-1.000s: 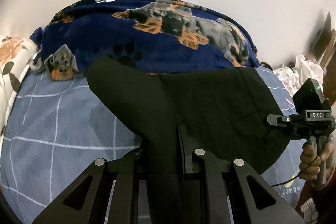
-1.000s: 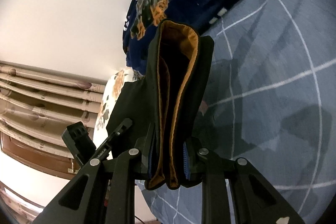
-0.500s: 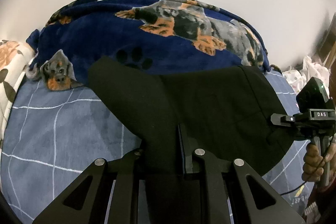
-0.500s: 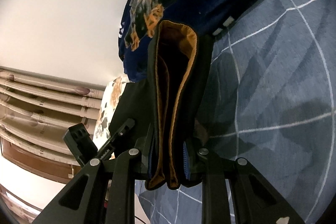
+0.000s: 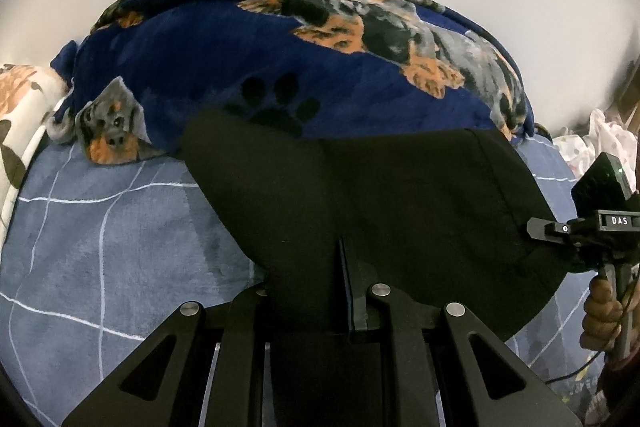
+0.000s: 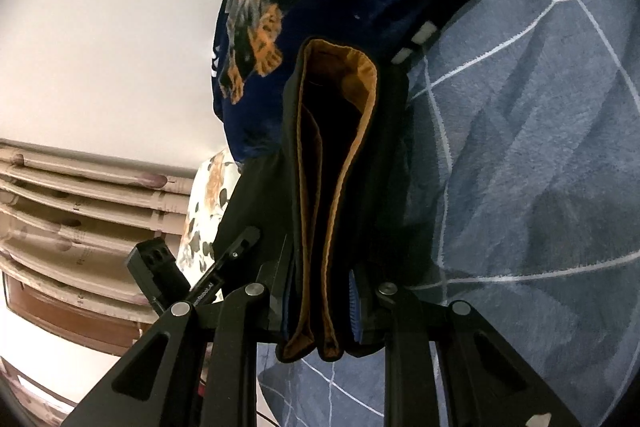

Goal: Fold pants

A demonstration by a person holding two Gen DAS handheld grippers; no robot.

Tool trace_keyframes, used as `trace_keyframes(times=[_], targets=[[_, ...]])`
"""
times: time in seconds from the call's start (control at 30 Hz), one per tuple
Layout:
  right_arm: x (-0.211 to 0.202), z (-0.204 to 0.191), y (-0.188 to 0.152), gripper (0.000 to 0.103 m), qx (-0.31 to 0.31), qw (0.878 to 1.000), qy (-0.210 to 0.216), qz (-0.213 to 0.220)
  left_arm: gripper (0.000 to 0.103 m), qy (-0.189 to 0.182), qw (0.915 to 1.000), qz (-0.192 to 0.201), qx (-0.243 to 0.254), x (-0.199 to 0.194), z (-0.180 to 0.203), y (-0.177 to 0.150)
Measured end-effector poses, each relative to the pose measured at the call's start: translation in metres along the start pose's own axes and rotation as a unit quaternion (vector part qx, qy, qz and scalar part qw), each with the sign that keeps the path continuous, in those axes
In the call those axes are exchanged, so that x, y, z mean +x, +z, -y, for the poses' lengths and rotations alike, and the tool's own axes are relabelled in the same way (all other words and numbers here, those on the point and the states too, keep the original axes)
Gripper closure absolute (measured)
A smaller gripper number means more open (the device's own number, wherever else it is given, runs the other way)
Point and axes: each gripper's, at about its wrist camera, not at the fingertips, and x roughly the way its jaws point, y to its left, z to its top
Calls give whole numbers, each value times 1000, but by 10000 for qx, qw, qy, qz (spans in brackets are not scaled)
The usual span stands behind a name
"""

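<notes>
Black pants (image 5: 400,203) hang stretched between both grippers above a blue checked bed. My left gripper (image 5: 320,291) is shut on one end of the black cloth, which covers its left finger. In the left wrist view the right gripper (image 5: 536,231) pinches the pants' far right edge, held by a hand. In the right wrist view my right gripper (image 6: 320,291) is shut on the bunched waistband (image 6: 332,187), whose orange-brown lining shows between the blue pads. The left gripper's body (image 6: 236,251) shows at lower left there, its fingertips hidden by the cloth.
A navy blanket printed with dogs (image 5: 280,59) is piled at the back of the bed against a white wall. A floral pillow (image 5: 20,115) lies at the left. The blue checked bedsheet (image 5: 100,227) spreads below. White clothes (image 5: 600,139) sit at far right.
Both grippers have sunk and moved toward the dog blanket with the pants still held. The blanket now looms larger in both views.
</notes>
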Motion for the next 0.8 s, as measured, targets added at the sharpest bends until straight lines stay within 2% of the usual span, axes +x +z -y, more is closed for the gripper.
trace_keyframes(times=[0.47, 0.8], targets=[[0, 11, 1, 83, 60, 9999, -154, 48, 85, 114, 9998, -49, -124, 13, -12, -6], [5, 17, 0, 82, -101, 9988, -464, 75, 77, 273, 9995, -35, -176, 26, -21, -18]])
